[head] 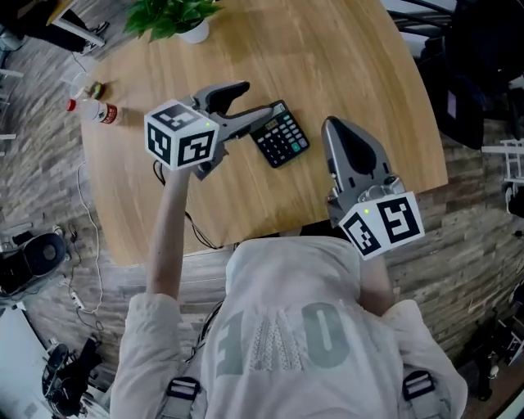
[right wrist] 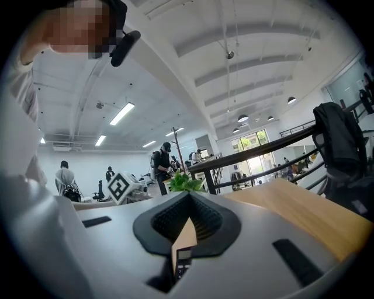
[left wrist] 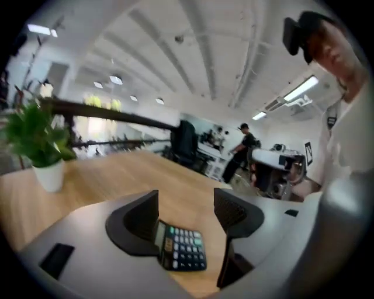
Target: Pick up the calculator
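The calculator lies flat on the table just ahead of the wide-open left tongs, display end nearest one jaw, long axis across the gap, while the closed, empty right tongs hover farther off.

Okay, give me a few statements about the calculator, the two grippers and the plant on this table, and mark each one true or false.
1. The calculator lies flat on the wooden table. True.
2. The left gripper has its jaws shut. False: they stand apart, and the calculator shows between them, not gripped.
3. The right gripper holds the calculator. False: its jaws are together with nothing in them, and it is off to the calculator's side.
4. A potted plant stands at the table's far edge. True.
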The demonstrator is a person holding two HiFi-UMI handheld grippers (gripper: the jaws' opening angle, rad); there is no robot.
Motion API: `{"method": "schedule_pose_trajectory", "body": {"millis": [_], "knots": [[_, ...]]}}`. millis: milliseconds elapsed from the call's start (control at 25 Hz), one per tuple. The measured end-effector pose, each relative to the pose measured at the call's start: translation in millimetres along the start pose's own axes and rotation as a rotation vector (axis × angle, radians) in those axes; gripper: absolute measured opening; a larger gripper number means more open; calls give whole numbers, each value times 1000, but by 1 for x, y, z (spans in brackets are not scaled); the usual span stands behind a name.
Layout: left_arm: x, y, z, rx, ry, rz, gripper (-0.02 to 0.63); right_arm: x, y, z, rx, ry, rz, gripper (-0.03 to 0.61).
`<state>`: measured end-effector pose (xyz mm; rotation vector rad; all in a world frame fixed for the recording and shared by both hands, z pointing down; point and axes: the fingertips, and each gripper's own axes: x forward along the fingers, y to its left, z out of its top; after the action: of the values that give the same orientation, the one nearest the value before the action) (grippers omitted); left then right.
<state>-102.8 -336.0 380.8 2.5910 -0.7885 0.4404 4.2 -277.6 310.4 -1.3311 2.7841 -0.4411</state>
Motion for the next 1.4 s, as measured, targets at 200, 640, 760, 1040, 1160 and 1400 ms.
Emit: {"method": "schedule_pose_trajectory", "body": {"millis": [200, 640, 760, 1040, 1160, 1400], "knots": [[48, 11, -75, -173, 381, -291, 299, -7, -17, -7, 21, 26, -54, 18], [89, 35, -118, -288, 654, -443, 268, 0, -47, -28, 76, 82, -111, 18], [93, 38, -116, -317, 645, -456, 268, 6, -51, -31, 84, 92, -104, 18], [101, 34, -109, -280, 627, -476, 268, 13, -55, -40, 88, 119, -79, 18], [103, 36, -108, -253, 629, -470, 268, 17, -55, -39, 81, 125, -69, 18], [102, 28, -129, -183, 744, -510, 268, 23, -53, -42, 72, 133, -58, 18]]}}
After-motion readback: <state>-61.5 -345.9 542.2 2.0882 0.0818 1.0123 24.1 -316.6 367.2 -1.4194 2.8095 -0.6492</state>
